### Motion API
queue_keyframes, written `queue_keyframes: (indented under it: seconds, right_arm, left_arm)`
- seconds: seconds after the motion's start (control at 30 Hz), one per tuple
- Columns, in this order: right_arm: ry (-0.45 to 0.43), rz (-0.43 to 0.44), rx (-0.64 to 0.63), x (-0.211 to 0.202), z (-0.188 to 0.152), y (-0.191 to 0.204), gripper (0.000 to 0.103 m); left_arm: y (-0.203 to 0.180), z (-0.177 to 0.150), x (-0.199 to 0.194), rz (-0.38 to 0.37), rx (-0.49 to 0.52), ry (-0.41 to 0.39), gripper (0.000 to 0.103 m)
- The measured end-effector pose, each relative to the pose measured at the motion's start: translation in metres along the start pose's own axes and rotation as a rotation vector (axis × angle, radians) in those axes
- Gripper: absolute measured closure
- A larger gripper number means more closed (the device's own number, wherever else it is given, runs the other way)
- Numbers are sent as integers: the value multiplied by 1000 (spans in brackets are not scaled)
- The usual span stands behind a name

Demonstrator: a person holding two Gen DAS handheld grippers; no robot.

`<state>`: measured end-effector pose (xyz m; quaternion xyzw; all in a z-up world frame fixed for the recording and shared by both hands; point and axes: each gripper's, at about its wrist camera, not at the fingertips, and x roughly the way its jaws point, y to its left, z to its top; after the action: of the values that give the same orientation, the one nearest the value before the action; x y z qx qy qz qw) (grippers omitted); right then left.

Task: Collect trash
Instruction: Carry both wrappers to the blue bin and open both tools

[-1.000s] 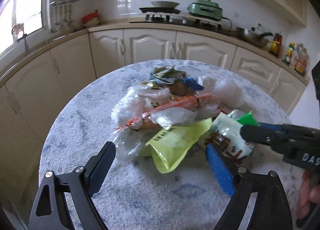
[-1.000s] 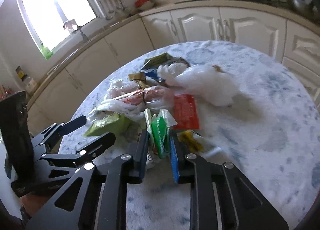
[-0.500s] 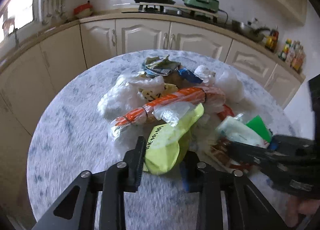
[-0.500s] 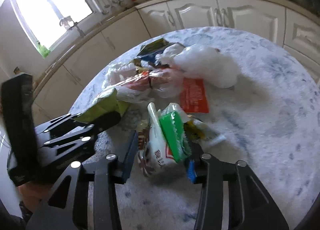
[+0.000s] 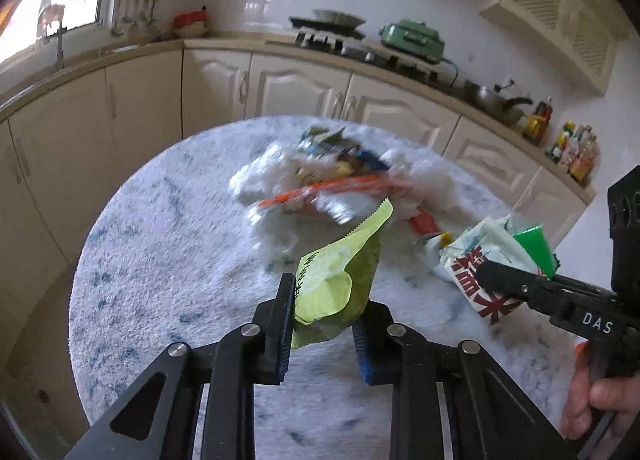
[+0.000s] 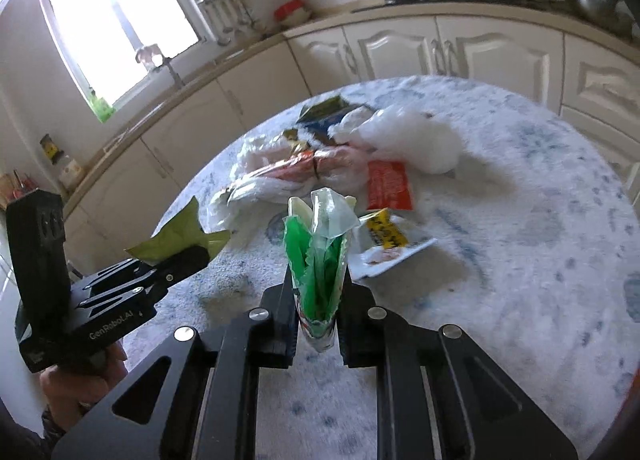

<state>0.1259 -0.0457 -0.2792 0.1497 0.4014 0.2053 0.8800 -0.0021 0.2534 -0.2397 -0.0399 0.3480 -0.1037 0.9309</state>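
Observation:
My left gripper (image 5: 328,300) has a yellow-green packet (image 5: 344,260) between its pads, lifted off the round marble table (image 5: 160,260); its jaws are closing and press on it. My right gripper (image 6: 318,284) is shut on a crumpled green-and-white wrapper (image 6: 320,244), also off the table. In the left wrist view that wrapper (image 5: 480,252) shows at the right. In the right wrist view the packet (image 6: 176,236) shows at the left. Behind both lies a trash pile: an orange-striped bag (image 6: 304,163), a white plastic bag (image 6: 412,135), a red sachet (image 6: 390,183) and a yellow-and-white sachet (image 6: 384,240).
Cream cabinets (image 5: 300,87) curve round behind the table under a counter with a stove (image 5: 328,35), a green appliance (image 5: 412,39) and bottles (image 5: 572,147). A window (image 6: 116,19) is at the left. A hand (image 5: 592,400) holds the right gripper's handle.
The left gripper went from wide open to shut on the yellow-green packet and lifted it. The right gripper raised its green-and-white wrapper off the table. Both drew back from the pile.

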Motion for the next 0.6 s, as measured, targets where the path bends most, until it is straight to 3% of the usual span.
queue_keyframes:
  seconds: [0.3, 0.43, 0.6]
  right_arm:
    - [-153, -77, 37, -81, 8, -35, 88]
    - [-233, -141, 61, -129, 12, -62, 88]
    - [-325, -244, 105, -186, 13, -97, 88]
  left_arm:
    - [-63, 19, -44, -55, 69, -152, 81]
    - [-106, 31, -53, -128, 112, -207, 81]
    - [-163, 41, -46, -237, 163, -220, 81]
